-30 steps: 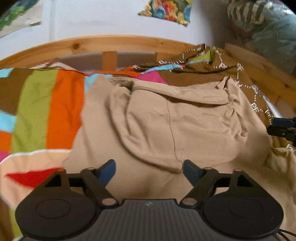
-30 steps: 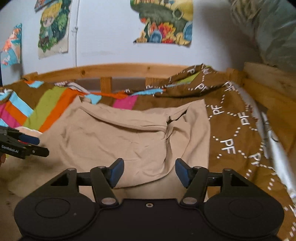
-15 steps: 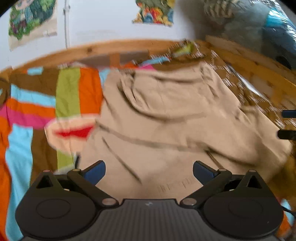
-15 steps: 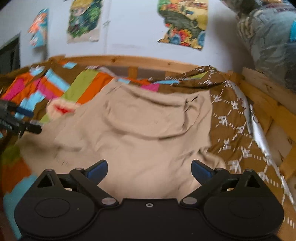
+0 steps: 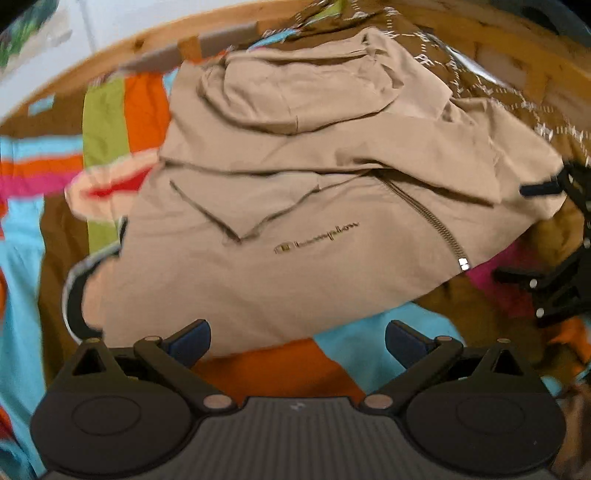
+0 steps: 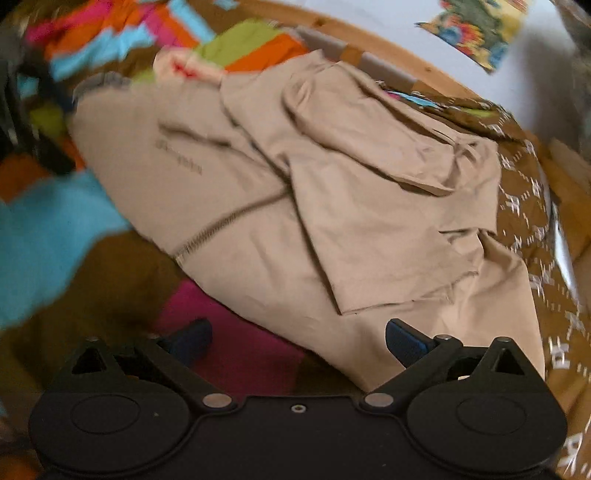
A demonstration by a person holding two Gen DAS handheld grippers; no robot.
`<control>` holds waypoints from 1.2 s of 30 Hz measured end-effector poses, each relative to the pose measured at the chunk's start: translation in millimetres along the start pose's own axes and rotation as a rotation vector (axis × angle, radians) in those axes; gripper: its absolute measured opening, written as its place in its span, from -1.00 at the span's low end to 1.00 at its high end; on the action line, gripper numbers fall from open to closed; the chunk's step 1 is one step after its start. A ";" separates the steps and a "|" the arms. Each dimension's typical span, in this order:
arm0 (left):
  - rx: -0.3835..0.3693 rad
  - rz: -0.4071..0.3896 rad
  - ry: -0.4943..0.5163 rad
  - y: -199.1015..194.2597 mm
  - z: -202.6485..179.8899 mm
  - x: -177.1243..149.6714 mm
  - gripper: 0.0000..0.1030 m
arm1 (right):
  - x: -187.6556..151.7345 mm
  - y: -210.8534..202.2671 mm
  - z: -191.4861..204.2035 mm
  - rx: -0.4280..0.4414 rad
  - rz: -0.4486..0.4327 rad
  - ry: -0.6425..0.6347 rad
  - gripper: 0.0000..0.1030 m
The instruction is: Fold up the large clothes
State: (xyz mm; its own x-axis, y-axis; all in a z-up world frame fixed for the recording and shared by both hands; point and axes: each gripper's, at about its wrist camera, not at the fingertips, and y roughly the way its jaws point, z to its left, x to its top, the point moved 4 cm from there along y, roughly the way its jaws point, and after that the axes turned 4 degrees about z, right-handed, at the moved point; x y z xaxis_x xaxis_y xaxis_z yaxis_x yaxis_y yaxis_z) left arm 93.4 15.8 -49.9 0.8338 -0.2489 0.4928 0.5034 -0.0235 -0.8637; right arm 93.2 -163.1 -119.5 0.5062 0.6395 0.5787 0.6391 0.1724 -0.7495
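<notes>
A beige zip-up hoodie (image 5: 295,229) with a dark chest logo lies folded over on the colourful bedspread; its hood (image 5: 295,85) points to the headboard. The right wrist view shows the same hoodie (image 6: 332,206), its sleeve folded across the body. My left gripper (image 5: 297,341) hovers open just before the hoodie's near hem, nothing between its fingers. My right gripper (image 6: 299,341) is open too, over the hoodie's near edge and a pink patch of the spread. In the left wrist view the right gripper (image 5: 554,236) shows at the hoodie's right edge.
The patchwork bedspread (image 5: 33,229) covers the bed, with a brown patterned blanket (image 6: 528,206) on the right. A wooden headboard (image 5: 147,40) runs behind, a wooden side rail (image 6: 569,162) on the right. Posters (image 6: 476,29) hang on the white wall.
Both grippers have pulled back and risen from the hoodie, and their jaws opened wider. The hoodie's front with logo and zip has come into view.
</notes>
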 end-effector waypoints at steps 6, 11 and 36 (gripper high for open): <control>0.078 -0.154 0.222 -1.3 -23.7 3.2 0.99 | 16.8 15.0 -5.1 -0.048 -0.042 0.028 0.96; 0.021 -0.204 0.284 -5.1 -37.6 -0.8 0.99 | 43.0 -3.3 -23.9 -0.061 -0.130 0.072 0.86; 0.268 -0.283 0.106 -1.6 32.7 19.2 -0.77 | 70.2 -11.3 -66.3 0.043 -0.197 0.260 0.76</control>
State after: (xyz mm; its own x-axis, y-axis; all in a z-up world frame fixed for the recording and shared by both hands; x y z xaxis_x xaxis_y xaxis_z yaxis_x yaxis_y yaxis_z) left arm 116.0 42.7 -35.6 0.6324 -0.3680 0.6816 0.7630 0.1443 -0.6301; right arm 160.0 -169.9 -49.0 0.5095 0.3784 0.7728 0.7174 0.3090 -0.6243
